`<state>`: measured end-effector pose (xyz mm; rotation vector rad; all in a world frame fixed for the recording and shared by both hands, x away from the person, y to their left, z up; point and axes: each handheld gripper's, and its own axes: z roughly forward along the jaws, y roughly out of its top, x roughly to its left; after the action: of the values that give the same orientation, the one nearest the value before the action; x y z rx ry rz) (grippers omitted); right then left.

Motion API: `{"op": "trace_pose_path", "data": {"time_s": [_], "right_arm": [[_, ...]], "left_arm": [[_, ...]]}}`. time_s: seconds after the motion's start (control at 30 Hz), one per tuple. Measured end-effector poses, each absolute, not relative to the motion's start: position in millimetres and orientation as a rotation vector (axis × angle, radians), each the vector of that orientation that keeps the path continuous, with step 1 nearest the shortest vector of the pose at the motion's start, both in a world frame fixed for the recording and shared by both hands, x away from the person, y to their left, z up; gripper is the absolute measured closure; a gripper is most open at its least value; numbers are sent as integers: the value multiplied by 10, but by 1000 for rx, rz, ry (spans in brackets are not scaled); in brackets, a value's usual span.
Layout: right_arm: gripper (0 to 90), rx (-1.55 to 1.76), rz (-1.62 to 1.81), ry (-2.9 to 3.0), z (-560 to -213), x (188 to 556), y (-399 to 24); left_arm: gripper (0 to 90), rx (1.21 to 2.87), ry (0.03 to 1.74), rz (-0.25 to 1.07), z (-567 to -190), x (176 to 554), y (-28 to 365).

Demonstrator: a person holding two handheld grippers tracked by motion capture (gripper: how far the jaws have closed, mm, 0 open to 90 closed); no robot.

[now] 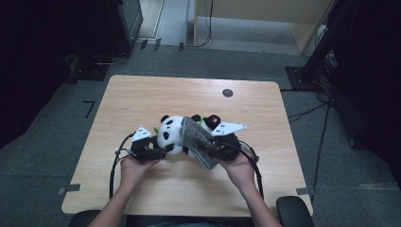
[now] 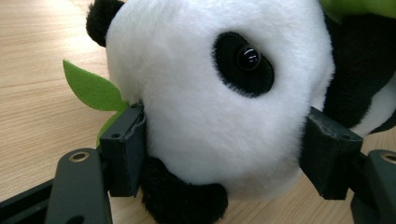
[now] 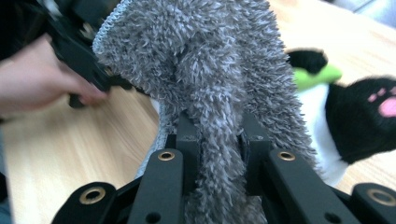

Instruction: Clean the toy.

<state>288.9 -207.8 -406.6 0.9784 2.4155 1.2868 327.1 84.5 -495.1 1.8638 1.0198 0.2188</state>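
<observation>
The left gripper (image 2: pixel 224 154) clamped the panda's (image 2: pixel 219 93) head, steadying the toy on the table (image 1: pixel 142 94); the right gripper (image 3: pixel 217 144) pinched the grey cloth (image 3: pixel 210 60) draped over its body, probably for wiping.

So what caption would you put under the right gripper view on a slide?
Right gripper pinching a fluffy grey cloth beside a plush panda on the wooden table.

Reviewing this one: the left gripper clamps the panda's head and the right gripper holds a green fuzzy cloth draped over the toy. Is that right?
Not quite: the cloth is grey, not green, as the right gripper view shows; green belongs to the toy's felt leaf. The rest stands: the left gripper clamps the panda's head, and the right gripper holds the cloth.
</observation>
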Motion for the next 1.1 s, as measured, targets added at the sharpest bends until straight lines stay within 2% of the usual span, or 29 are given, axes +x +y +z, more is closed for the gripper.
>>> {"op": "trace_pose_path", "data": {"time_s": [0.6, 0.87, 1.1], "right_arm": [[763, 1178, 1187, 2367, -4397, 2922, -2608], [764, 1145, 1267, 2336, -4223, 2922, -2607], [762, 1023, 1330, 2341, -3945, 3012, -2381]], "left_arm": [[265, 1865, 993, 232, -4967, 3284, 852], [266, 1855, 998, 230, -4964, 3284, 852], [266, 1856, 997, 236, -4960, 3283, 852]]}}
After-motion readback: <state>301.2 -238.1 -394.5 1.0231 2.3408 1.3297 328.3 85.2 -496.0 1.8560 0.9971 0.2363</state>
